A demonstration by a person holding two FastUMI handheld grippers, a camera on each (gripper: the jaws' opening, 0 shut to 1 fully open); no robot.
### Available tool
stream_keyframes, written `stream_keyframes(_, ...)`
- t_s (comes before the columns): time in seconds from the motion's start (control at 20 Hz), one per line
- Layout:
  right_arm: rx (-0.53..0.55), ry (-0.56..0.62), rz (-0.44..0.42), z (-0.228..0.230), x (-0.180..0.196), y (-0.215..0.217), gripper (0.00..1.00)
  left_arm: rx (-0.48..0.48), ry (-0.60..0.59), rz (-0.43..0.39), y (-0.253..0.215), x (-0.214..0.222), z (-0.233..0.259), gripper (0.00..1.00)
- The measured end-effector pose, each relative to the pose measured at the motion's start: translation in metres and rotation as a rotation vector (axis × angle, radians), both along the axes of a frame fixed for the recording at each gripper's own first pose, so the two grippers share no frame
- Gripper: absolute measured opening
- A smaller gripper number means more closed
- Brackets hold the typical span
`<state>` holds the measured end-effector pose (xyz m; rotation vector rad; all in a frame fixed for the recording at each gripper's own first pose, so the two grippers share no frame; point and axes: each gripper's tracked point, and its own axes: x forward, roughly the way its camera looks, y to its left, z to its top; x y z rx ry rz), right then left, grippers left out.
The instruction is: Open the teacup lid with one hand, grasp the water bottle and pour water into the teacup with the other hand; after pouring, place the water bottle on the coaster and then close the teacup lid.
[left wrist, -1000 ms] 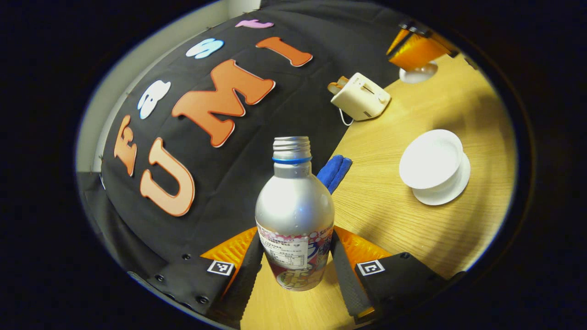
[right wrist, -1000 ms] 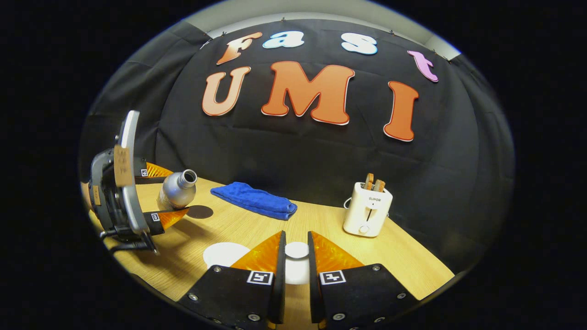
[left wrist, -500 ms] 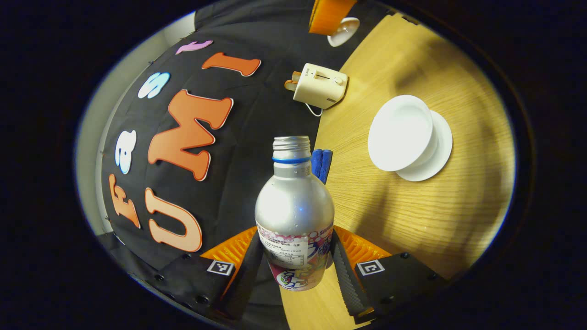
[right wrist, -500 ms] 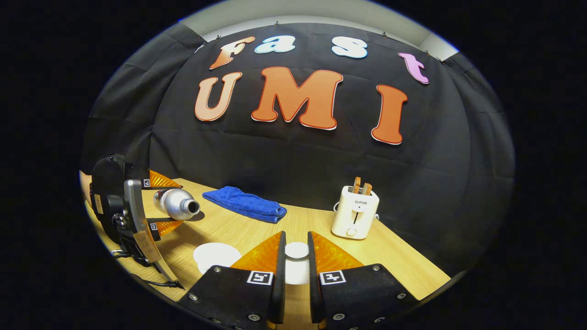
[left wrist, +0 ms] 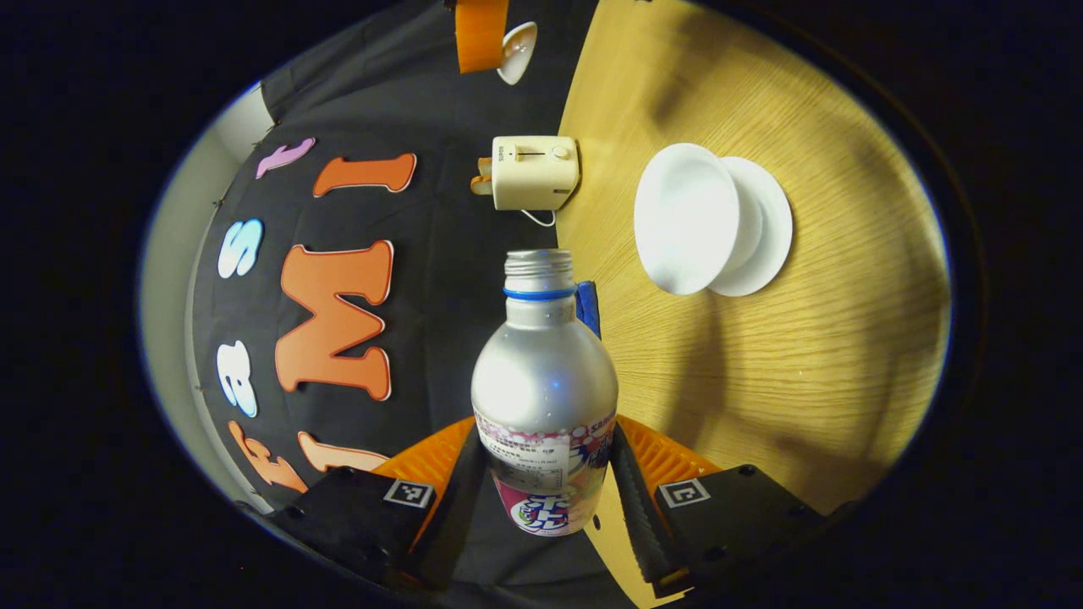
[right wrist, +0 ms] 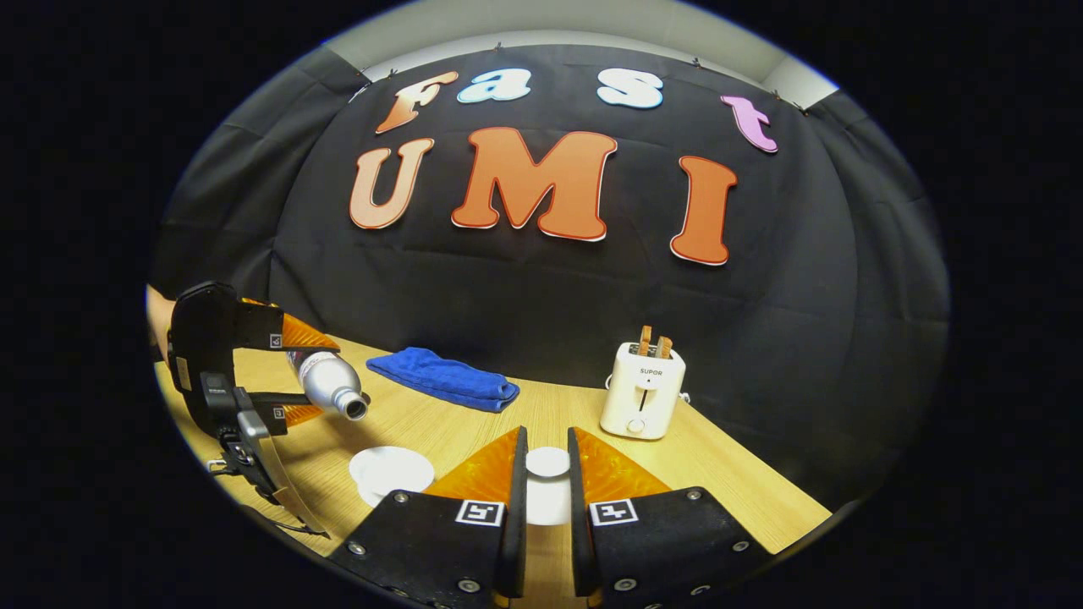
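Two grippers work over a wooden table point(right wrist: 474, 419) that meets the booth's black cloth wall point(right wrist: 541, 288) at the back.

In the right gripper view the left gripper point(right wrist: 296, 368) sits at about 9 o'clock, off the table, both fingers pressed on the bottle point(right wrist: 326, 385). The bottle's long axis lies near level, tipped slightly down, its uncapped mouth pointing toward 4 o'clock, above and just left of the teacup point(right wrist: 389, 469). No water is visible leaving the mouth. In the left gripper view the bottle point(left wrist: 543, 393) runs straight up from 6 o'clock to the centre, mouth toward 12, clamped low on its labelled part between the fingers.

The toaster point(right wrist: 641, 389) stands on the table at about 4 o'clock of centre in the right gripper view, two slices sticking up from its slots. A folded blue cloth point(right wrist: 444, 379) lies near the wall at 8 o'clock of centre, well apart from the toaster.

The teacup point(left wrist: 689, 220) is at 2 o'clock in the left gripper view, uncovered, on its saucer point(left wrist: 757, 224); whether it holds water cannot be told.

The right gripper point(right wrist: 546, 486) at 6 o'clock of its own view holds the white lid point(right wrist: 547, 465), its jaws narrow with the lid's knob between the fingers, raised off the table.
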<state>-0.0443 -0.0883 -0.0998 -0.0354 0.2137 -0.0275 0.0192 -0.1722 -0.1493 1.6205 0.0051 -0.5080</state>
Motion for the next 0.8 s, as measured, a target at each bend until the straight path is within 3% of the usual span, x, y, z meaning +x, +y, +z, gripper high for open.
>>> stream_keyframes(0.25, -0.001, -0.005, -0.014, 0.003, -0.003, -0.006, 0.23, 0.091, -0.037, -0.070, -0.007, 0.000, 0.009, 0.85)
stream_keyframes(0.6, -0.016, -0.004, -0.028, 0.004, -0.007, -0.014, 0.23, 0.184, -0.070, -0.118, -0.013, 0.007, 0.021, 0.78)
stream_keyframes(0.8, -0.022, 0.000, -0.030, 0.003, -0.008, -0.014, 0.23, 0.250, -0.083, -0.146, -0.014, 0.010, 0.026, 0.82)
